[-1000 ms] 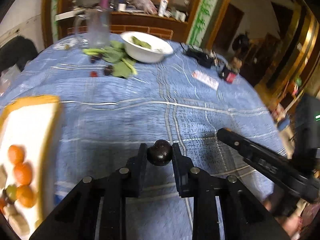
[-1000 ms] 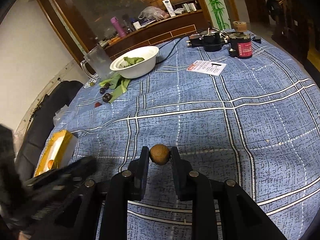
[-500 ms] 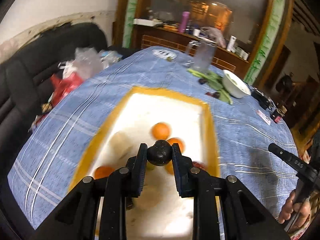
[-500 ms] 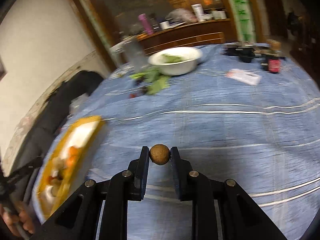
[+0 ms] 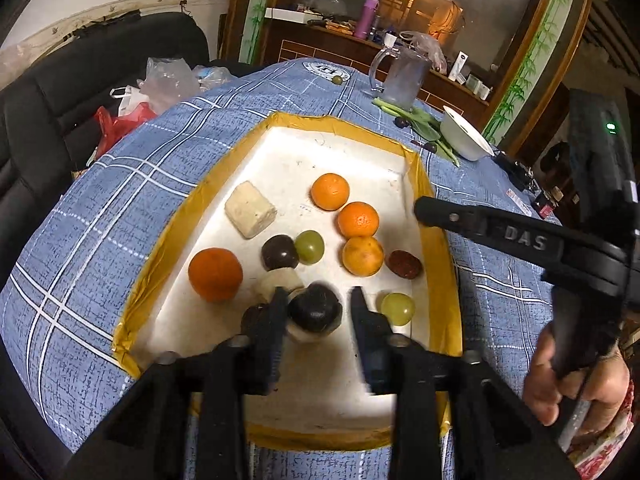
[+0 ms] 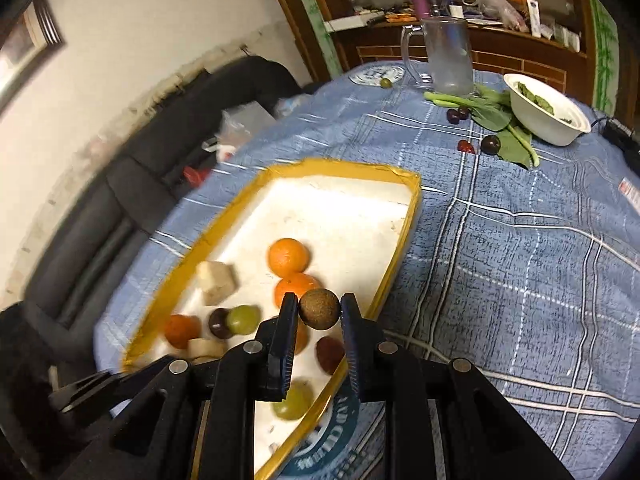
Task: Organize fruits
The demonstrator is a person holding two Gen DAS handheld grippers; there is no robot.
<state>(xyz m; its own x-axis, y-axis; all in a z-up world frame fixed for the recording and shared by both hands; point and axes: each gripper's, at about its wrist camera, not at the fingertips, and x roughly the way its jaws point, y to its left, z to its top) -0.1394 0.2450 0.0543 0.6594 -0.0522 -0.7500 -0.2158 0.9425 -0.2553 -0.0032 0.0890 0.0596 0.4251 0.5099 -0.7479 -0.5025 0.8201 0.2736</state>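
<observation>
A white tray with a yellow rim (image 5: 180,216) (image 6: 340,166) lies on the blue plaid cloth. It holds oranges (image 5: 215,274), green grapes (image 5: 309,246), dark plums, a red fruit (image 5: 404,264) and pale chunks. My left gripper (image 5: 318,312) hangs low over the tray's near end. Its jaws are opening, and a blurred dark plum (image 5: 316,308) sits loose between them with a gap on its right. My right gripper (image 6: 320,310) is above the tray's right rim. Its jaws are starting to open, with the round brown fruit (image 6: 320,309) still between the pads. One finger (image 5: 500,232) of it reaches in from the right.
At the far end of the table stand a glass mug (image 6: 446,56) and a white bowl (image 6: 560,128) of greens, with leafy stalks, dark plums (image 6: 490,144) and a red fruit (image 6: 466,146) on the cloth. A black sofa (image 5: 80,80) with plastic bags lies to the left.
Both grippers have swung left from the bare cloth to the tray. The left jaws have spread and its dark plum has come loose. The right one still carries the brown fruit.
</observation>
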